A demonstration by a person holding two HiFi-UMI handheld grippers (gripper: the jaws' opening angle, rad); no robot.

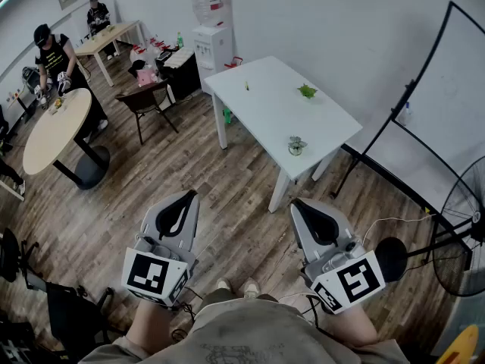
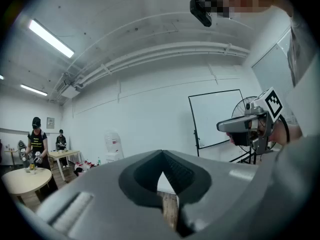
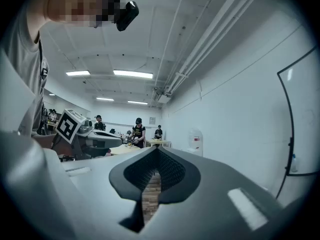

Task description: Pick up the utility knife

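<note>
The head view looks down on both claws, held level over the wooden floor and well short of the white tabletop ahead. The left claw has its jaws brought together at the tips with nothing between them. Its own view bears this out: the tips meet, and only floor shows through the slot below them. The right claw is closed the same way and empty, with floorboards visible behind its pads in the right gripper view.

Only the head view shows the top of the white tabletop. On it are a green thing, a small greyish thing by the near edge and a tiny thing toward the far side. They are too small to tell which, if any, is the utility knife, and both claws are well apart from all three.

The left gripper view shows the right claw side-on, in front of a whiteboard and a fan. The right gripper view faces the other way, past the left claw, to people at a round tabletop under ceiling lights.
</note>
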